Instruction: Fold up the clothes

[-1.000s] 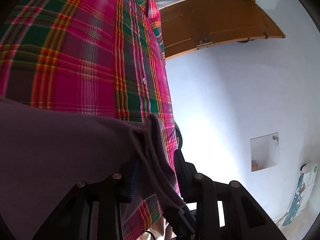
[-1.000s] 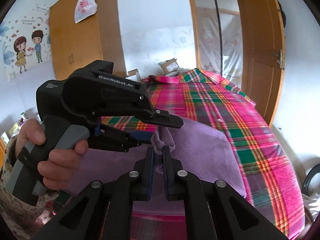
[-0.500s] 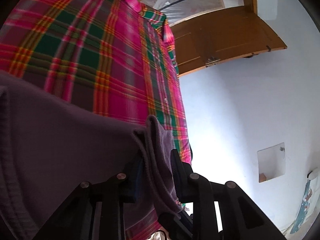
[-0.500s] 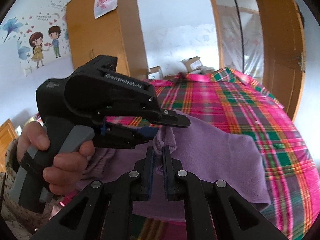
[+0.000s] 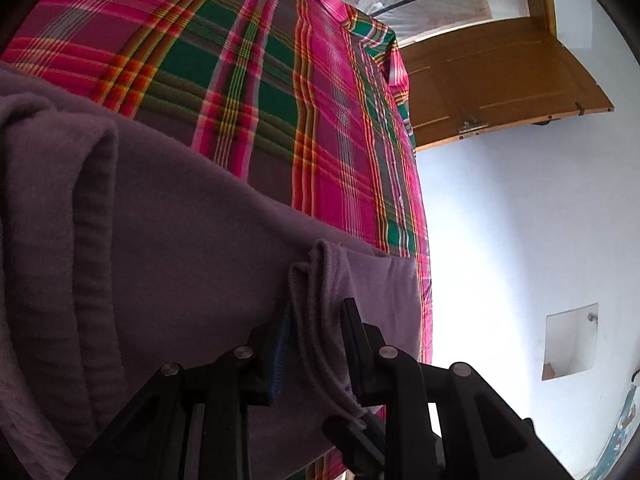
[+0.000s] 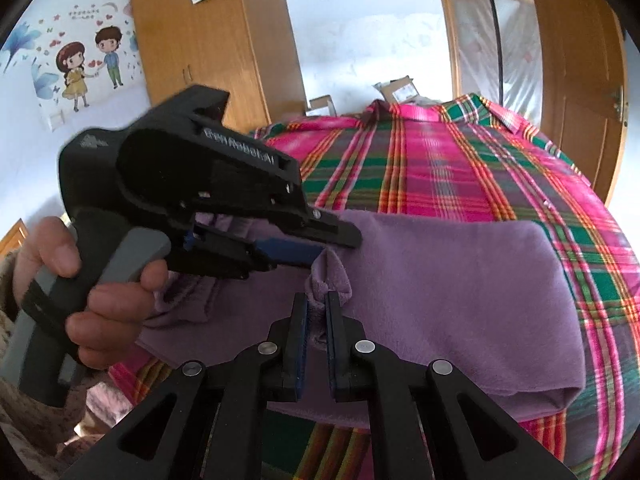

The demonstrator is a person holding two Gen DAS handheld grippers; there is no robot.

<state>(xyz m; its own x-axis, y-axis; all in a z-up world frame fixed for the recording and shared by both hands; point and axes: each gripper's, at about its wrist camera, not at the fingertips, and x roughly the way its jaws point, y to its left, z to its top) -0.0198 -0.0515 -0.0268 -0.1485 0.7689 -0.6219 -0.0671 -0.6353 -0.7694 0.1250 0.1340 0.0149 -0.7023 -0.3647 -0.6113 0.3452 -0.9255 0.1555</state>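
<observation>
A purple fleece garment lies spread on the pink and green plaid bed cover. My right gripper is shut on a bunched fold of its near edge. My left gripper, held by a person's hand, pinches the same bunch from the left. In the left wrist view, the left gripper holds a doubled hem of the purple garment between its fingers, and a thick rolled fold lies at the left.
The bed cover runs away to the room's far end. A wooden door stands open beyond the bed, a wooden wardrobe at the back left. Cardboard boxes sit behind the bed. A white wall flanks the bed's side.
Both grippers have carried the pinched purple edge forward over the bed, so more of the garment now lies flat and spread out toward the far side. Both stay closed on it.
</observation>
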